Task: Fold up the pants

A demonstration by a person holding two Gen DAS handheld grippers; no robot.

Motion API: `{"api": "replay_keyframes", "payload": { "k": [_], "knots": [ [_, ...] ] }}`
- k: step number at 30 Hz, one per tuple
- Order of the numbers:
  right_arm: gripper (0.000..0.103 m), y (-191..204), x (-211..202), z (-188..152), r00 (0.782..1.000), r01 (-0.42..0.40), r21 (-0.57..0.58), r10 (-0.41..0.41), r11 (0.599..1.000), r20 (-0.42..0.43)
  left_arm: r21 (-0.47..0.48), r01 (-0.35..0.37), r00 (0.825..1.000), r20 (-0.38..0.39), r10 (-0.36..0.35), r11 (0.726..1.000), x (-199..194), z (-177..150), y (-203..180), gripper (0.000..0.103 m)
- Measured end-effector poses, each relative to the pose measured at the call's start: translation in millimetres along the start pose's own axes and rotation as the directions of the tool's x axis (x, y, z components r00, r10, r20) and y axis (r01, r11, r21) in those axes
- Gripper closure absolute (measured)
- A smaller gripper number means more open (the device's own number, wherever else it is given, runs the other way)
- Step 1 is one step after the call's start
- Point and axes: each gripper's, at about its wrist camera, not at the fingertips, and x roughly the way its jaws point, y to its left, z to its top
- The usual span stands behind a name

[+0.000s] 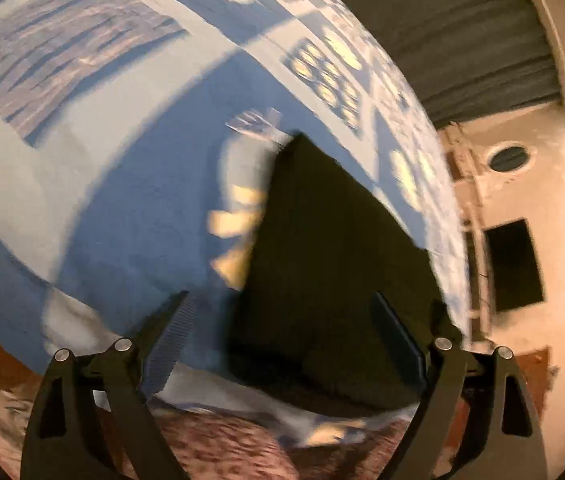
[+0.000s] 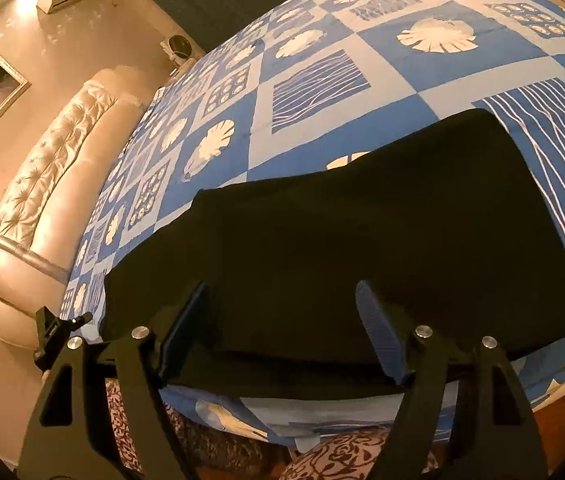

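- The black pants (image 2: 342, 240) lie flat on the blue patchwork bedspread (image 2: 314, 92), at its near edge, folded into a broad dark slab.
- The right gripper (image 2: 282, 320) hangs over the near hem of the pants, its jaws spread wide with nothing pinched between them.
- The left gripper (image 1: 282, 324) hovers above a corner of the pants (image 1: 322, 248), jaws wide apart and gripping nothing; this view is blurred.
- A tufted cream headboard (image 2: 42, 200) runs along the bedspread's left side.
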Motion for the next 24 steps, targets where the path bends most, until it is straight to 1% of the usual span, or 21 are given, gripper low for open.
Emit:
{"api": "replay_keyframes", "payload": {
  "k": [1,2,3,4,5,6,7,10,12,14,16,18,19,21,22,24],
  "knots": [
    [0.027,1.3,0.5,0.0,1.000,-0.002,-0.004,0.002,1.000,-0.004,0.004,0.028,1.000,-0.009,-0.028,1.000,3.2,-2.4,-5.7,0.016],
    [0.027,1.4,1.9,0.7,1.000,-0.003,-0.007,0.003,1.000,-0.008,0.004,0.041,0.999,-0.014,-0.040,0.999,5.3,-3.1,-8.3,0.018],
    [0.027,1.9,2.7,0.1,1.000,-0.004,-0.009,0.004,1.000,-0.012,0.004,0.037,0.999,-0.020,-0.037,0.999,9.0,-5.2,-11.0,0.020],
    [0.027,2.3,3.8,-0.9,1.000,-0.004,-0.010,0.004,1.000,-0.017,0.007,0.024,0.999,-0.022,-0.024,1.000,11.6,-6.4,-12.1,0.028],
    [0.027,2.3,4.9,-1.3,1.000,-0.004,-0.010,0.004,1.000,-0.022,0.011,0.000,1.000,-0.021,0.000,1.000,14.2,-7.6,-11.8,0.041],
    [0.027,2.6,6.1,-2.2,1.000,-0.004,-0.011,0.004,1.000,-0.028,0.006,-0.031,0.999,-0.020,0.031,0.999,15.5,-7.5,-8.8,0.049],
    [0.027,3.0,6.5,-2.3,1.000,-0.004,-0.013,0.003,1.000,-0.030,-0.004,-0.046,0.999,-0.020,0.046,0.999,15.0,-7.3,-6.1,0.064],
    [0.027,3.6,8.5,-4.0,0.999,-0.001,-0.017,0.001,1.000,-0.037,-0.074,-0.024,0.999,-0.030,0.022,0.997,12.9,-5.0,3.7,0.068],
    [0.027,3.1,9.0,-4.8,0.999,0.000,-0.018,-0.001,1.000,-0.038,-0.050,-0.046,0.999,-0.027,0.044,0.998,11.0,-5.0,-0.8,0.070],
    [0.027,2.3,8.5,-4.3,0.999,0.002,-0.017,-0.003,1.000,-0.037,-0.007,-0.055,0.998,-0.011,0.055,0.998,6.9,-6.1,-10.8,0.077],
    [0.027,0.6,7.9,-3.5,0.999,0.005,-0.014,-0.005,1.000,-0.035,-0.003,0.001,1.000,0.008,-0.001,1.000,-0.8,-4.1,-22.2,0.079],
    [0.027,-1.7,7.8,-3.2,0.999,0.007,-0.009,-0.008,1.000,-0.033,0.001,0.061,0.998,0.023,-0.061,0.998,-6.8,-2.9,-32.9,0.079],
    [0.027,-3.0,8.1,-3.3,0.999,0.011,-0.008,-0.011,1.000,-0.034,0.014,0.093,0.995,0.030,-0.093,0.996,-10.7,-3.2,-42.7,0.079],
    [0.027,-4.2,8.1,-3.3,0.999,0.013,-0.005,-0.013,1.000,-0.034,0.039,0.134,0.990,0.034,-0.136,0.990,-13.3,-5.1,-58.8,0.079],
    [0.027,-4.1,7.8,-3.3,0.999,0.012,-0.004,-0.012,1.000,-0.034,0.057,0.173,0.984,0.037,-0.176,0.983,-16.1,-7.0,-71.9,0.079],
    [0.027,-4.1,7.5,-3.1,0.999,0.014,-0.003,-0.014,1.000,-0.033,0.101,0.197,0.979,0.034,-0.202,0.975,-14.1,-9.1,-99.4,0.080]
  ]
}}
